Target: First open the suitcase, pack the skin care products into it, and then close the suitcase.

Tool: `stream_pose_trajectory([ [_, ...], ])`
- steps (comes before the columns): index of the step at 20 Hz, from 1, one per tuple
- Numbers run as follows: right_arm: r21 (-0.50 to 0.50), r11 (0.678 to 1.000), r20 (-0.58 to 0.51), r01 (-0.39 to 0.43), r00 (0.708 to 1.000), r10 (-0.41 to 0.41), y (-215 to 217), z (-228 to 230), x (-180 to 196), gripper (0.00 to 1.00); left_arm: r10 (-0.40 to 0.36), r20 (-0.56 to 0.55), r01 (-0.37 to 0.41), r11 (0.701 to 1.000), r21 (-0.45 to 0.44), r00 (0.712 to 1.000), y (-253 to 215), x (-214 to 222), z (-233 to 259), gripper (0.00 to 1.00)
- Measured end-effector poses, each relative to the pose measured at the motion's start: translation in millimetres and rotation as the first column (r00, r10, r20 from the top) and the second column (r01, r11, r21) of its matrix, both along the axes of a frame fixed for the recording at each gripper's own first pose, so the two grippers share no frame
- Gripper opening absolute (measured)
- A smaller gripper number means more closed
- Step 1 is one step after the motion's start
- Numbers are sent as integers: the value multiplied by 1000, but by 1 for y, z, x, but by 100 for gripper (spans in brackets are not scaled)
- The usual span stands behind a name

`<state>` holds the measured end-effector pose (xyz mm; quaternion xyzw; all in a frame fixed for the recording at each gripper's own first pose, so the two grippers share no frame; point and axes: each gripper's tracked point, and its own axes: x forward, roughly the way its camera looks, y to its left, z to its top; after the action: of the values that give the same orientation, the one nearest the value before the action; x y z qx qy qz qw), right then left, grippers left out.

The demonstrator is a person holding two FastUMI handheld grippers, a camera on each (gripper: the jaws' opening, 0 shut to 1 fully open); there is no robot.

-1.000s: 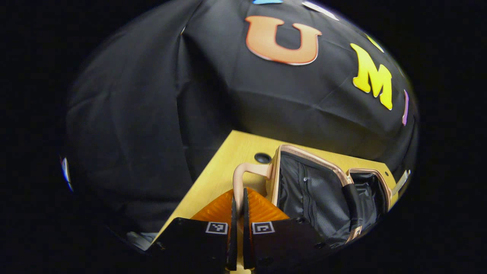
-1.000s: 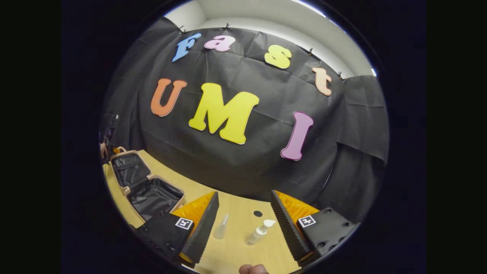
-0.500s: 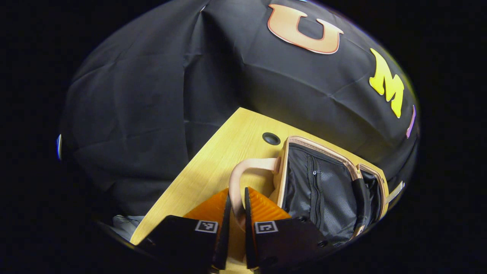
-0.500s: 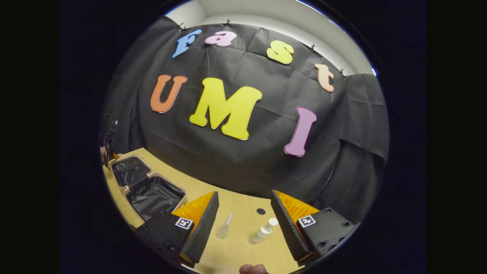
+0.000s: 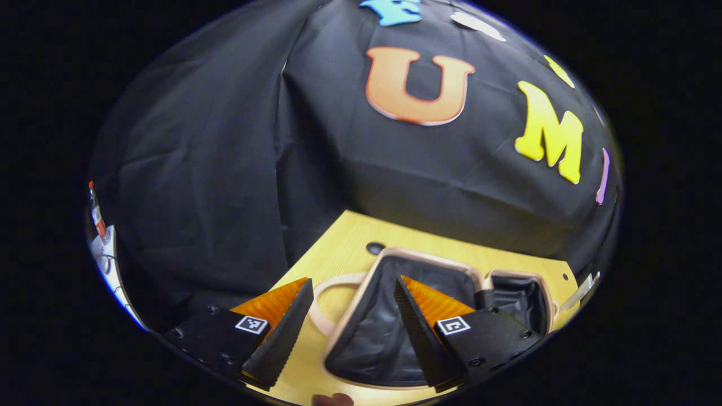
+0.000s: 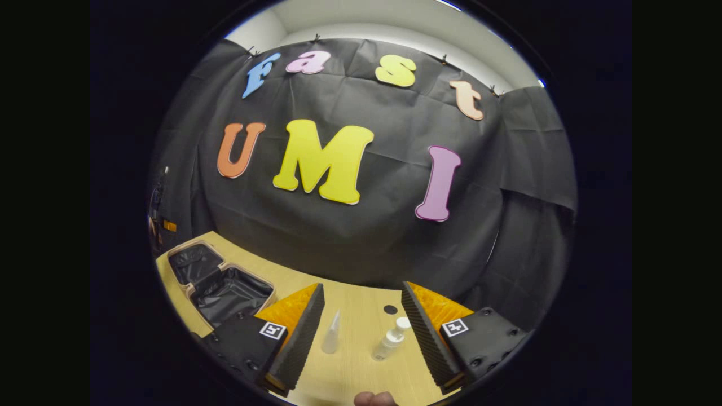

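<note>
Now my left gripper point(image 5: 352, 327) has let go of the suitcase handle point(image 5: 322, 304) it pinched half a second ago, and its fingers stand wide, the handle lying flat on the table point(image 5: 338, 237) between them with the suitcase point(image 5: 389, 332) spread open just beyond. My right gripper point(image 6: 361, 332) hangs wide too, with the clear bottle point(image 6: 331, 334) and the white pump bottle point(image 6: 391, 340) between its fingers on the wood, well apart from the open case point(image 6: 225, 287) farther off. Opening looks done, so packing the bottles should be next
</note>
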<state>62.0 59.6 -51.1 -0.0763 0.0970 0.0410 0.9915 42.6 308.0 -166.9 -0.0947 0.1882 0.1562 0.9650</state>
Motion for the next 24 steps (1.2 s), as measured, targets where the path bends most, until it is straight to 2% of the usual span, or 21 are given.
stream_pose_trajectory([
  [1,13,1000,6,2,1000,-3,-9,1,-1,81,-15,21,14,999,29,1000,-24,0,17,97],
  [2,16,1000,10,5,1000,-5,-20,-1,-2,81,-30,37,28,998,51,999,-49,-4,32,96],
  [5,20,1000,21,-9,1000,9,-49,-6,-7,81,-67,88,63,997,49,994,-142,-9,70,99],
  [7,37,999,13,-17,1000,16,-69,-15,-11,81,-94,127,89,995,43,987,-200,-13,77,98],
  [10,67,997,0,-24,1000,24,-95,-29,-12,81,-125,112,121,992,38,986,-282,-28,68,98],
  [12,86,996,-6,-30,1000,31,-113,-36,-11,81,-168,113,159,984,80,979,-333,-37,66,98],
  [14,105,994,-23,-36,999,39,-129,-46,-11,78,-225,115,216,973,82,968,-389,-41,60,98],
  [16,131,990,-44,-55,997,62,-138,-53,-13,81,-305,96,297,951,87,948,-442,-44,46,98],
  [18,123,990,-54,-72,995,79,-146,-60,-16,81,-380,76,378,925,40,922,-491,-45,27,98],
  [20,100,991,-66,-87,993,94,-153,-66,-20,77,-423,59,423,906,12,904,-526,-44,7,99],
  [21,94,992,-74,-88,993,95,-157,-68,-22,81,-445,52,446,895,-3,894,-542,-41,-3,99],
  [22,89,992,-83,-87,992,94,-163,-73,-24,77,-464,49,465,885,-13,885,-556,-37,-13,99],
  [24,85,994,-112,-75,990,84,-171,-84,-29,81,-490,43,491,871,-23,871,-577,-18,-33,99],
])
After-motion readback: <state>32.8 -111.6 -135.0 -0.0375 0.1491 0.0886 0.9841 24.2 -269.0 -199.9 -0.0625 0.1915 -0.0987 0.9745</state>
